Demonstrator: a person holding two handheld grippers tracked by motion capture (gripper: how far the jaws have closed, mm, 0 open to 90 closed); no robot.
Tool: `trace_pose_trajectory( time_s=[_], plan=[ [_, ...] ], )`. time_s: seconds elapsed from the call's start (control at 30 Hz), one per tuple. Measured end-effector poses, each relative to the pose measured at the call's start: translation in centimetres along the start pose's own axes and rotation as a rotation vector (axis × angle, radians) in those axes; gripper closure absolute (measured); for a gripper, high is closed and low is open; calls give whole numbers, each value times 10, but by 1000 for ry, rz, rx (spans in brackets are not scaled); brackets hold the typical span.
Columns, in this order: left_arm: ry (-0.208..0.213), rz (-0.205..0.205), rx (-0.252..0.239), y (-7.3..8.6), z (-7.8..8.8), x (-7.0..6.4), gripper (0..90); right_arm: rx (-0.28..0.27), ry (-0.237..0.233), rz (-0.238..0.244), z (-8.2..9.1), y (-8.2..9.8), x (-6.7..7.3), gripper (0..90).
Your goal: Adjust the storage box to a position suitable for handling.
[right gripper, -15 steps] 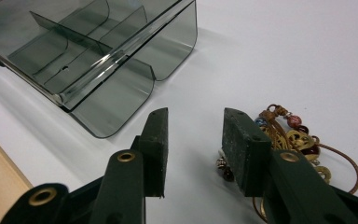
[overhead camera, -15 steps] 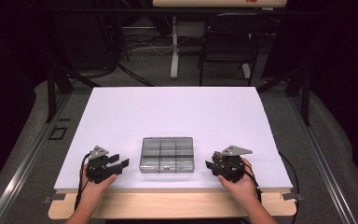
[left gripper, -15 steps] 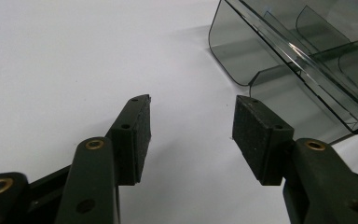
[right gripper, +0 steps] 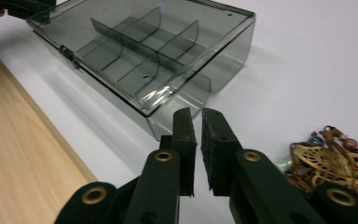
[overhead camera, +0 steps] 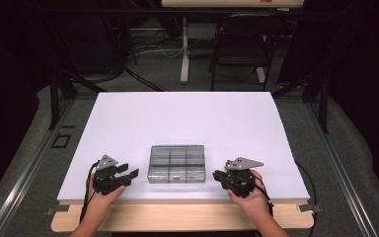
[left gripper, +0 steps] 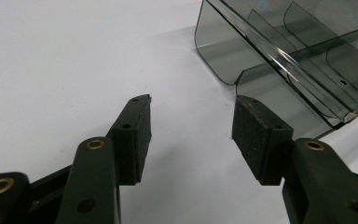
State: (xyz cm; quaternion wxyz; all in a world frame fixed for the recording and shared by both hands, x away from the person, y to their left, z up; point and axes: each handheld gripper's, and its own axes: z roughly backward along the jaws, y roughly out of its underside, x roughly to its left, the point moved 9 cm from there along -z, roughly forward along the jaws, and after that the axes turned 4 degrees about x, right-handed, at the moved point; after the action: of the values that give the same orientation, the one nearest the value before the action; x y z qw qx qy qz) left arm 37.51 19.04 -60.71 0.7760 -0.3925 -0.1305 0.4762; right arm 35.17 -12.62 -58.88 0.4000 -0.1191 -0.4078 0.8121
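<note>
Looking down, I saw the smoky clear compartment box lying shut between my grippers near the table's front edge, long axis running left to right. My left gripper, jaws apart, sat nearer; my right gripper was nearly closed, holding nothing.

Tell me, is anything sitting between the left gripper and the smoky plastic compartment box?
Nothing visible. The left gripper has open jaws over bare white table, and the compartment box lies just ahead of them, with no object between.
</note>
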Motion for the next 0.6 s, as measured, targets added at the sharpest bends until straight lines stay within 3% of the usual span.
trace_pose_trajectory(
  time_s=[0.17,0.6],
  plan=[
    [3,-4,5,0,0,-2,479,26,-17,22,-4,2,8,900],
    [8,-23,8,0,1,-6,485,48,-53,40,-11,4,17,900]
  ],
)
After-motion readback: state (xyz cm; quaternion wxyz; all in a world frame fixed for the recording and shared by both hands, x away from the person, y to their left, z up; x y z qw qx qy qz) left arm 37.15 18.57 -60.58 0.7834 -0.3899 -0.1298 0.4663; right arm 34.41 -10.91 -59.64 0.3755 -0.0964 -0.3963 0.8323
